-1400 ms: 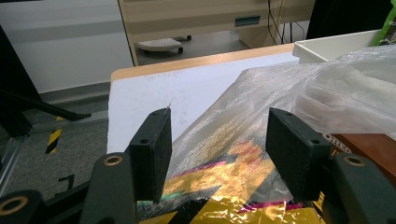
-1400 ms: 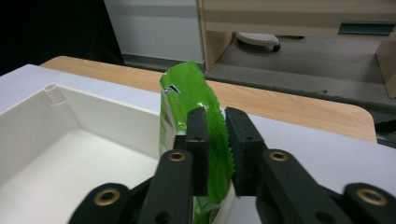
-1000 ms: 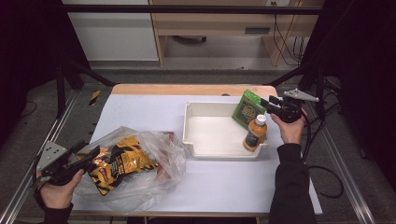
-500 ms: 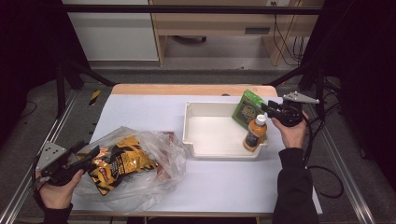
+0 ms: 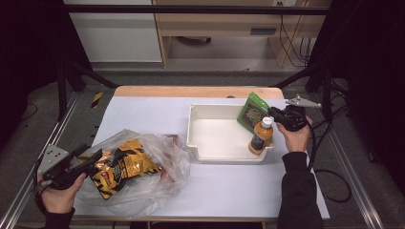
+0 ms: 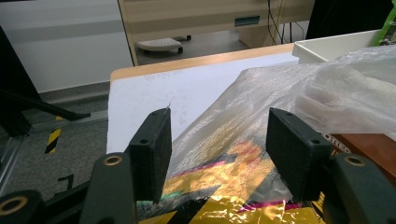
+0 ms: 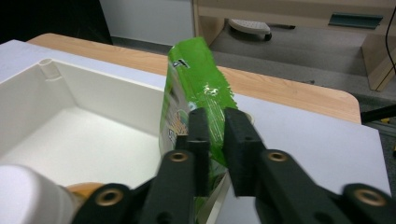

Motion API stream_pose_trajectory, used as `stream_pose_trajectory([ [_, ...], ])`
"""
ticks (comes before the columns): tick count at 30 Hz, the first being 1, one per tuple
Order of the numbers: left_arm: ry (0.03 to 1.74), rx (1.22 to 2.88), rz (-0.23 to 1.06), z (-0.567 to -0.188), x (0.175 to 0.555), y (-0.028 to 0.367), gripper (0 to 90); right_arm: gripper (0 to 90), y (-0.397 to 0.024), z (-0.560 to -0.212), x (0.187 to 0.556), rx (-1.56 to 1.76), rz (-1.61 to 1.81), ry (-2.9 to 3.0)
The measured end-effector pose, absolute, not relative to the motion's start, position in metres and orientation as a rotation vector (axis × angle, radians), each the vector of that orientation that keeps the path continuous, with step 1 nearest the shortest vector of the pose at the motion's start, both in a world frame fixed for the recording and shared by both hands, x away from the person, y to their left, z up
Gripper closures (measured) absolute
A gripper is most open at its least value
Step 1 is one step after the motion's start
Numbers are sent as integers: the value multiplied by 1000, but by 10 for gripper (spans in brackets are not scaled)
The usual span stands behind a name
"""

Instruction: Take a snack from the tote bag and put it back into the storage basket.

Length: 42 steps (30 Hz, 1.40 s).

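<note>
Since the earlier frame the right tongs have just been closing, and their jaws now stand narrow, pinching the edge of the green packet between them; the hand itself has barely shifted. In the high view the right tongs sit at about three o'clock on the counter, and the green packet stands tilted against the far right corner of the white tray. An orange bottle with a white cap stands upright inside the tray's right end, just beside the packet at its six o'clock.

The left tongs are unmoved at roughly eight o'clock, their jaws spread fairly wide around a fold of the clear plastic bag. In the left gripper view the left tongs straddle the film, though whether the pads press it I cannot tell. A yellow snack bag lies inside the plastic.
</note>
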<state>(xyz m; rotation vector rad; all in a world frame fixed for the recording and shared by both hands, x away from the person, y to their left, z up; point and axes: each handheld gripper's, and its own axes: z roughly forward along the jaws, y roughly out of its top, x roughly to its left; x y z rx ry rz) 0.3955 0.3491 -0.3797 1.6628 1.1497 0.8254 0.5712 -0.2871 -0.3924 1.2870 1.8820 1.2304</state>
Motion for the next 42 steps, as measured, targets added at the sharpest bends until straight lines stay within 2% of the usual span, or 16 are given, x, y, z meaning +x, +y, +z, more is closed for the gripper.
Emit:
stream_pose_trajectory([
  [4,1151,1667,823,-380,396,349,405,898,-286,-395,577,1284,1217,1884],
  [18,1158,1681,817,-384,399,349,404,900,-286,-388,590,1226,1272,1848],
  [22,1156,1683,817,-385,399,348,404,899,-284,-396,598,1252,1238,1859],
  [26,1158,1685,816,-385,399,348,403,876,-283,-403,602,1262,1232,1864],
  [32,1154,1678,819,-384,398,348,403,731,-287,-397,596,1263,1276,1813],
  [35,1151,1683,818,-384,398,347,403,687,-289,-394,590,1277,1286,1838],
  [42,1151,1682,821,-384,398,347,403,656,-290,-407,592,1327,1273,1877],
])
